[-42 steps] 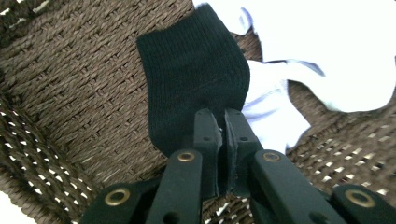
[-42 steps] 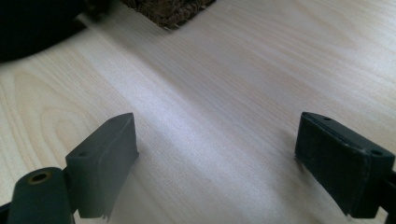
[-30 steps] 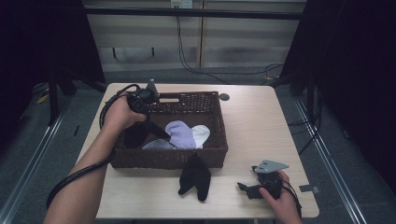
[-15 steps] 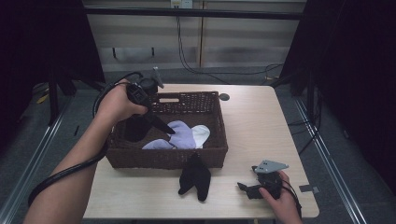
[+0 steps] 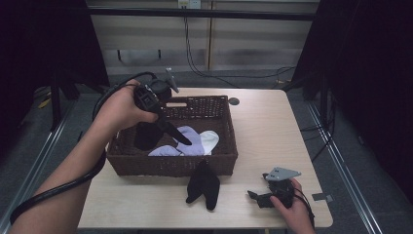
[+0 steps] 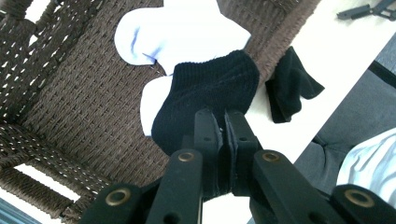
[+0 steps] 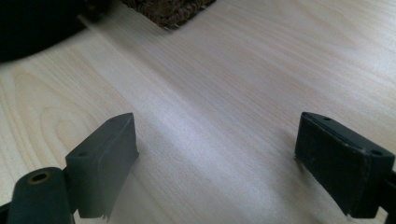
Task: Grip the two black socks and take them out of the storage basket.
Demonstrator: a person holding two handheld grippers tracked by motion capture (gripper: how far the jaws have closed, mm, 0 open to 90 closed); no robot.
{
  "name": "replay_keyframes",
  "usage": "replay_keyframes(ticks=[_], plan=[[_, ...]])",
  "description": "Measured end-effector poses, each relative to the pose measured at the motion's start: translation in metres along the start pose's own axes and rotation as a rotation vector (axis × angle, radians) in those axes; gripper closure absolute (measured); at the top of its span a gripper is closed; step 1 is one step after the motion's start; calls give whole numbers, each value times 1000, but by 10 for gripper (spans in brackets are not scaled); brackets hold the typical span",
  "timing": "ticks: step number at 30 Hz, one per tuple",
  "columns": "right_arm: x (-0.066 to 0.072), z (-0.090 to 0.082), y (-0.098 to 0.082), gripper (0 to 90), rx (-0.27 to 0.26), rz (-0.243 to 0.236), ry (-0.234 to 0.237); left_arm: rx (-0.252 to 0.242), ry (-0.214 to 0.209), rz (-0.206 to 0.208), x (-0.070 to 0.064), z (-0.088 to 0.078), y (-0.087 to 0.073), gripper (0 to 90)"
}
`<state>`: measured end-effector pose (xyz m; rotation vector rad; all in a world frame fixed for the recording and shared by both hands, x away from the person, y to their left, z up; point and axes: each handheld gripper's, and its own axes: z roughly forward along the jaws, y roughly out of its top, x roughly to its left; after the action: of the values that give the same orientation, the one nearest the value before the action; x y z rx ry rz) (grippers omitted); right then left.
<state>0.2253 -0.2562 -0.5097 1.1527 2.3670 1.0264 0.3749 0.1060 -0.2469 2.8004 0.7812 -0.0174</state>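
A black sock hangs over the brown wicker basket, and my left gripper is shut on it. In the left gripper view the jaws pinch this black sock above the basket's woven floor. White socks lie in the basket, seen beyond the jaws as white socks. A second black sock lies on the table against the basket's front. My right gripper rests at the front right of the table, open, with bare tabletop between its jaws.
The light wooden table has free room to the right of the basket. A small round dark mark sits near the far edge. A basket corner and a dark blur show at the top of the right gripper view.
My left hand has risen and come toward the near side, lifting the black sock off the basket floor. The right hand and its gripper have not moved.
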Motion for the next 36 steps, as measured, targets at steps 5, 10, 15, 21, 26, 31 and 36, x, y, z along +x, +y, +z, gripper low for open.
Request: replay_keyframes(ticks=[5,10,15,21,26,31,36], plan=[[0,0,0,122,0,0,0,-7,-2,37,-12,-7,0,849],[0,0,0,123,0,0,0,-12,-20,82,-29,-9,1,849],[0,0,0,122,-1,1,0,-18,-41,120,-43,-4,2,849],[0,0,0,123,-1,1,0,-11,-64,142,-52,10,-2,849],[0,0,0,123,0,3,1,-9,-86,147,-55,24,-5,849],[0,0,0,122,-2,-1,-1,4,-111,151,-60,38,-9,849],[0,0,0,122,-2,-1,0,8,-132,156,-63,52,-13,849]])
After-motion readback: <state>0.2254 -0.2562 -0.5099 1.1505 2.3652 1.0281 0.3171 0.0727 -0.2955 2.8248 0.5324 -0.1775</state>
